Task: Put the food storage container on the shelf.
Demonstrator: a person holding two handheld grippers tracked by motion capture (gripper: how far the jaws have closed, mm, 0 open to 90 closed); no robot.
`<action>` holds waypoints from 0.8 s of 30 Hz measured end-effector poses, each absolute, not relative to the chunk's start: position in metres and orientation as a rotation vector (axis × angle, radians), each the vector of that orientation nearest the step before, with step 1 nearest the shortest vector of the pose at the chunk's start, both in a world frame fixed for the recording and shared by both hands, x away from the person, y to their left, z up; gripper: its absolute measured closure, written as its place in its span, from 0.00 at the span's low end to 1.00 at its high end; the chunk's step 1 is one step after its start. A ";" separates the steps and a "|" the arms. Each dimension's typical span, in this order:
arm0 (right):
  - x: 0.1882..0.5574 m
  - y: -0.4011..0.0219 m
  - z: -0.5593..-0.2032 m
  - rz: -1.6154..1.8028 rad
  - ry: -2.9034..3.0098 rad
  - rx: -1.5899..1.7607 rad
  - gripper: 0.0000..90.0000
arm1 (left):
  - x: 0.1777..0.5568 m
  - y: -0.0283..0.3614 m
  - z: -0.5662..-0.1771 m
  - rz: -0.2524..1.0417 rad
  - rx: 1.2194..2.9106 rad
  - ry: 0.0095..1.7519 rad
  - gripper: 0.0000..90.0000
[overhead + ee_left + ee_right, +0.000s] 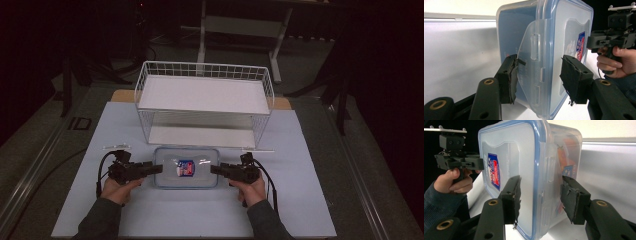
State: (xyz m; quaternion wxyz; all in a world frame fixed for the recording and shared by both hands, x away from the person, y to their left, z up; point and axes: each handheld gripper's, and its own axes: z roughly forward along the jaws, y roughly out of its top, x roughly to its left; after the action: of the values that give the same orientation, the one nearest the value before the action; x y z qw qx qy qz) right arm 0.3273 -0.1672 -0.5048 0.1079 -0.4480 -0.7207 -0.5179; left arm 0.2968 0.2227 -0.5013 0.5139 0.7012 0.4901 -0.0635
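Note:
A clear plastic container with a blue-rimmed lid and a red-and-blue sticker lies flat on the white table, just in front of the wire rack. My left gripper is at its left end. In the left gripper view the jaws stand open astride that end of the container, and the left pad touches the clear latch flap. My right gripper is at the right end. In the right gripper view the open jaws straddle the container's edge, with the right pad close beside its wall.
A white wire rack with two shelves stands right behind the container. The white table sheet stretches toward the person. A dark floor and table legs lie beyond. Each gripper view shows the other hand's gripper farther off.

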 end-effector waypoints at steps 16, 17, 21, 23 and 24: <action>0.323 -0.170 -0.486 -1.579 -2.159 -1.281 0.57 | 0.291 0.220 -0.486 -0.112 1.660 1.147 0.54; 0.323 -0.170 -0.485 -1.581 -2.161 -1.280 0.57 | 0.291 0.220 -0.485 -0.111 1.656 1.147 0.54; 0.323 -0.170 -0.482 -1.589 -2.164 -1.275 0.57 | 0.290 0.220 -0.481 -0.101 1.655 1.140 0.54; 0.322 -0.171 -0.479 -1.598 -2.166 -1.268 0.57 | 0.289 0.219 -0.479 -0.093 1.652 1.136 0.54; 0.321 -0.171 -0.477 -1.606 -2.170 -1.263 0.57 | 0.288 0.219 -0.478 -0.091 1.651 1.136 0.54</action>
State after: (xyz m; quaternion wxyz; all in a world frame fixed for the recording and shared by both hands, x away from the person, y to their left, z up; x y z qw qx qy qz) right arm 0.3215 -0.1715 -0.4769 0.0805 -0.4225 -0.7256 -0.5372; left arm 0.2880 0.2189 -0.4776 0.5378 0.6938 0.4774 -0.0382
